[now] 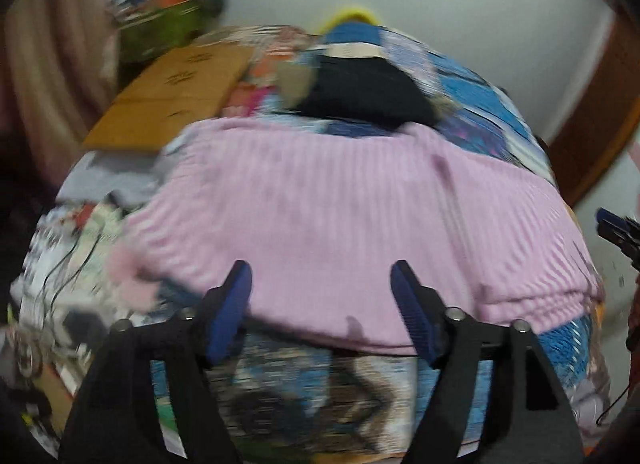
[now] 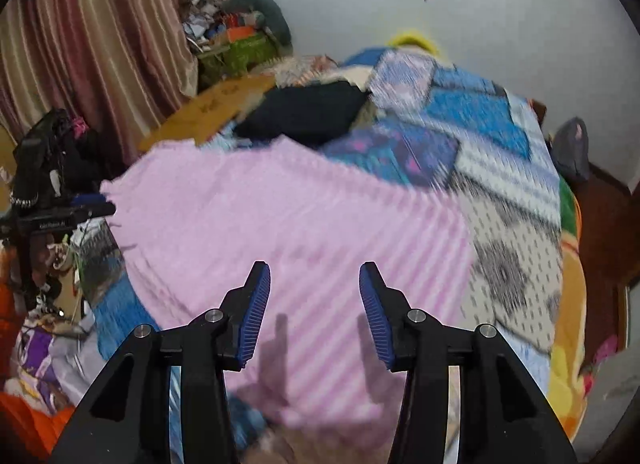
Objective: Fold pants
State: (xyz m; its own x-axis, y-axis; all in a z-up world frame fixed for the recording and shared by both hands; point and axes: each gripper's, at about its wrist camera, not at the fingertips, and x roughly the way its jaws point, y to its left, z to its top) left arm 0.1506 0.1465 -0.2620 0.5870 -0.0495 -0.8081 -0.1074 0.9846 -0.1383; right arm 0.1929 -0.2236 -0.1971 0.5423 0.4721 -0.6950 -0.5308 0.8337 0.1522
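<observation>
Pink striped pants (image 1: pixel 320 216) lie spread flat across a patchwork bedspread (image 1: pixel 480 104); they also fill the middle of the right wrist view (image 2: pixel 280 224). My left gripper (image 1: pixel 322 276) is open and empty, hovering over the near edge of the pants. My right gripper (image 2: pixel 315 276) is open and empty above the pants, its shadow falling on the fabric. The right gripper's tip (image 1: pixel 618 228) shows at the far right edge of the left wrist view. Both views are motion-blurred.
A dark folded garment (image 1: pixel 360 88) lies beyond the pants, also in the right wrist view (image 2: pixel 304 112). A flat cardboard sheet (image 1: pixel 172 92) lies at the bed's far left. Curtains (image 2: pixel 92 44), a cluttered pile (image 2: pixel 240 32) and a camera rig (image 2: pixel 44 184) stand left.
</observation>
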